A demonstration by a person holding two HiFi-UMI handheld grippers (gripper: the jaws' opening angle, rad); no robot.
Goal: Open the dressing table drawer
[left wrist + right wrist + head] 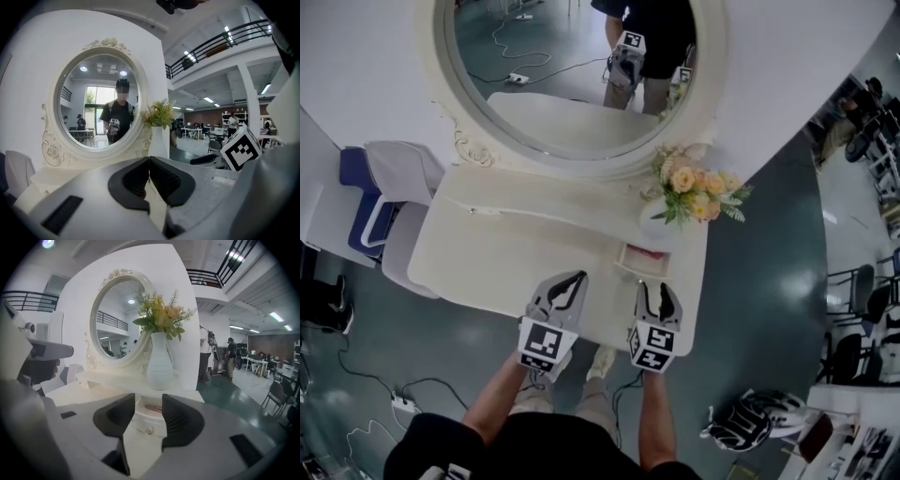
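Note:
The white dressing table [506,253] has a small drawer [642,257] under the vase, pulled out with a reddish inside showing. In the right gripper view the drawer front [151,419] and its flower knob [149,430] sit ahead between the jaws, untouched. My right gripper [659,292] [148,411] hovers open just in front of the drawer, holding nothing. My left gripper [566,286] [149,164] is over the table's front edge to the left of it, its pads pressed together with nothing between them.
A white vase with yellow flowers [689,192] [160,365] stands right behind the drawer. The oval mirror [572,66] rises at the table's back. A blue and white chair [384,202] stands at the left. Cables [356,375] lie on the floor.

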